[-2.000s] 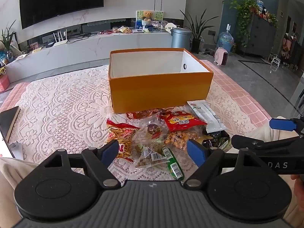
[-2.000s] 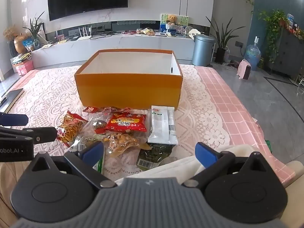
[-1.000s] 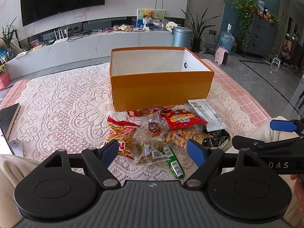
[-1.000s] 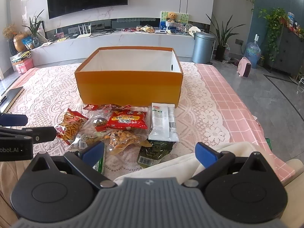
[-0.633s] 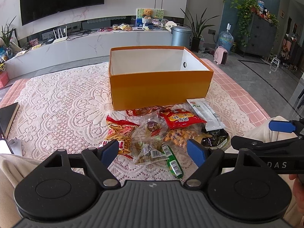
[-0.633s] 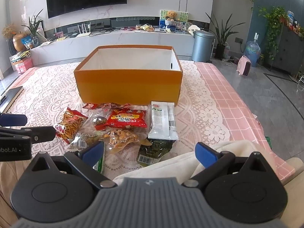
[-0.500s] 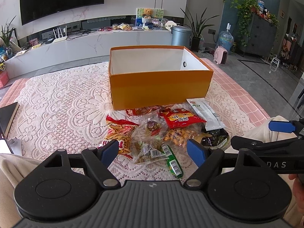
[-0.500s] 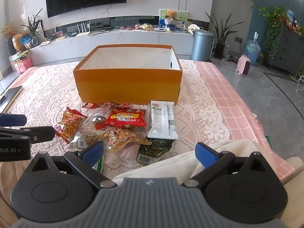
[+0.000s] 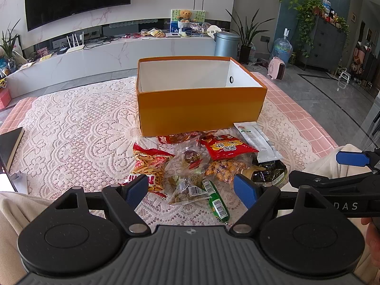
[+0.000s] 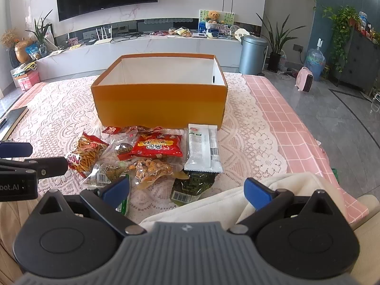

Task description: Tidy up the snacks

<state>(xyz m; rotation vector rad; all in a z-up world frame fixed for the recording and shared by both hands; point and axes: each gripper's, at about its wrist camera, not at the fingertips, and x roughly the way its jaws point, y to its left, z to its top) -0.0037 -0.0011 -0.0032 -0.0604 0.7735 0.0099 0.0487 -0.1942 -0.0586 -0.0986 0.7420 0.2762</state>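
An open orange box (image 9: 200, 105) (image 10: 159, 105) with a white inside stands on the lace cloth. Several snack packets lie in front of it: a red packet (image 9: 226, 146) (image 10: 157, 145), a bag of orange sticks (image 9: 149, 163) (image 10: 88, 150), a white packet (image 9: 257, 141) (image 10: 203, 149), a clear bag of nuts (image 9: 224, 167) (image 10: 152, 169), a dark green packet (image 10: 192, 186) and a green stick (image 9: 217, 204). My left gripper (image 9: 191, 188) is open and empty, above the near edge of the pile. My right gripper (image 10: 186, 191) is open and empty, near the dark green packet.
The table (image 10: 280, 118) has a pink checked cloth under white lace. A dark book (image 9: 9, 144) lies at the left edge. A cream sleeve (image 10: 213, 201) lies at the near edge. A TV console and bin stand behind.
Both grippers have shifted only slightly; the view of the box and snacks has barely drifted. Both stay open and empty.
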